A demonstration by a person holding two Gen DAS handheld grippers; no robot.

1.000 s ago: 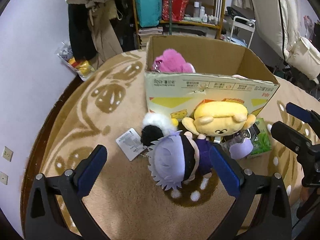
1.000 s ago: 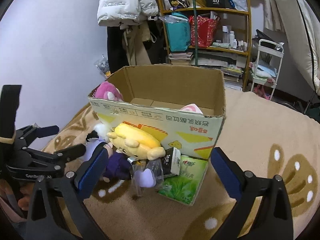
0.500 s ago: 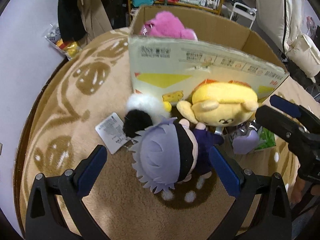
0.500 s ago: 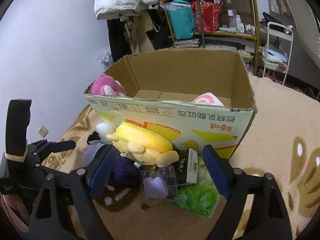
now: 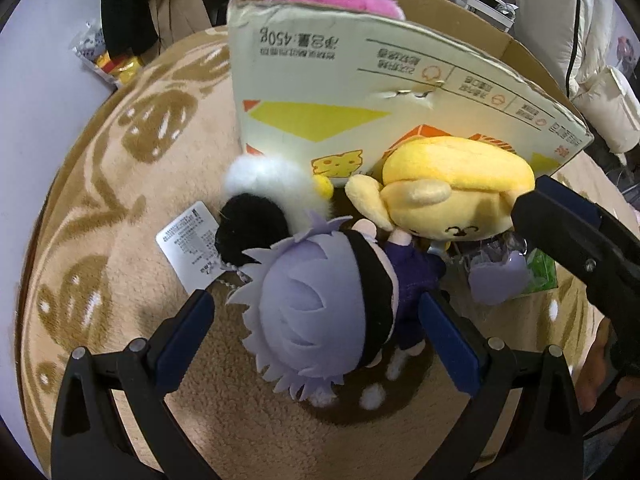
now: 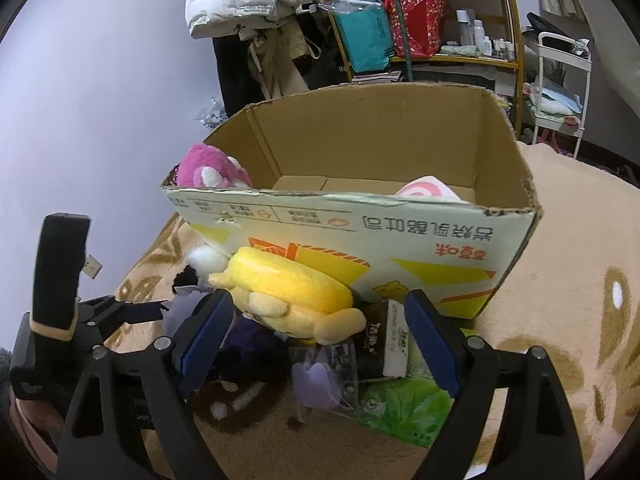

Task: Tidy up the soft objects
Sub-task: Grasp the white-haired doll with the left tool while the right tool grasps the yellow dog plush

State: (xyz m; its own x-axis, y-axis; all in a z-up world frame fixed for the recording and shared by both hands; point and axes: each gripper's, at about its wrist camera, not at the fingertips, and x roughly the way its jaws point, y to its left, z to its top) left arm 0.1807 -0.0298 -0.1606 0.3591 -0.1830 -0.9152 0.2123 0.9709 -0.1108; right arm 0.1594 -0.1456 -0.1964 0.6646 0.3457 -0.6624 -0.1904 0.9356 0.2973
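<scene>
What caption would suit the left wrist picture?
Open left gripper straddles a lavender-haired doll beside a yellow plush and cardboard box.

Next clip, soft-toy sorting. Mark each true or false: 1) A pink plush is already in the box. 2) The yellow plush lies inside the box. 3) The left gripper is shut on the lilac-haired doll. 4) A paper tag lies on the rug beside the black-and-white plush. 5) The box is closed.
1) True: the pink plush sits in a corner of the box.
2) False: the yellow plush lies on the rug, against the box's front.
3) False: the left gripper is open, its fingers either side of the doll.
4) True: the tag lies by the black-and-white plush.
5) False: its top is open.
</scene>
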